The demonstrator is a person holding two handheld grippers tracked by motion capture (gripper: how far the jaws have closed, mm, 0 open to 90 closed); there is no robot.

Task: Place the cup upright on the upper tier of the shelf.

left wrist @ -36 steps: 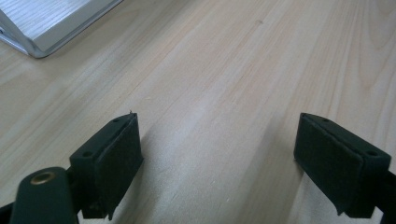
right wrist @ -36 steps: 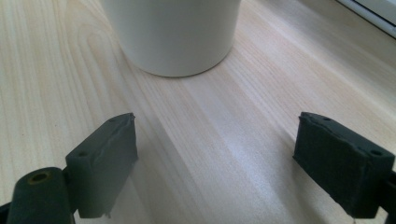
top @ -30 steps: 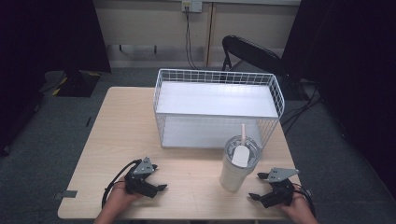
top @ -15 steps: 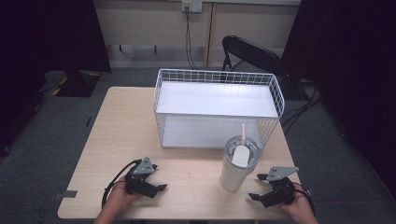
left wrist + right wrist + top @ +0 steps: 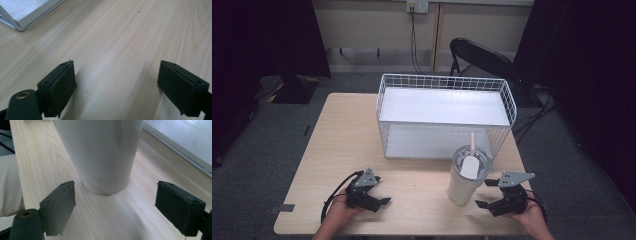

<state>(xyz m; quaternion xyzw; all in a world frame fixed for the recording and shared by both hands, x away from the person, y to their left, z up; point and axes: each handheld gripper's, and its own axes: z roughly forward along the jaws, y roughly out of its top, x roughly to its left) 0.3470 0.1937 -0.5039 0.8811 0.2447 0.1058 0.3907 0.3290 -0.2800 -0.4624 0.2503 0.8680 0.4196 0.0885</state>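
Note:
A white tumbler [image 5: 466,176] with a clear lid and a straw stands upright on the wooden table [image 5: 347,145], just in front of a white wire basket [image 5: 444,112]. My right gripper [image 5: 483,199] rests on the table to the right of the tumbler, open, its jaws pointing at the cup's base. In the right gripper view the tumbler [image 5: 100,152] stands a short way beyond the spread jaws, apart from them. My left gripper [image 5: 382,199] lies near the table's front left, open, with bare wood between its pads [image 5: 60,85].
The wire basket has a white shelf top and floor; its corner [image 5: 25,12] appears in the left gripper view. A black chair [image 5: 482,57] stands behind the table. Dark curtains flank the room. Bare wood lies between the two grippers.

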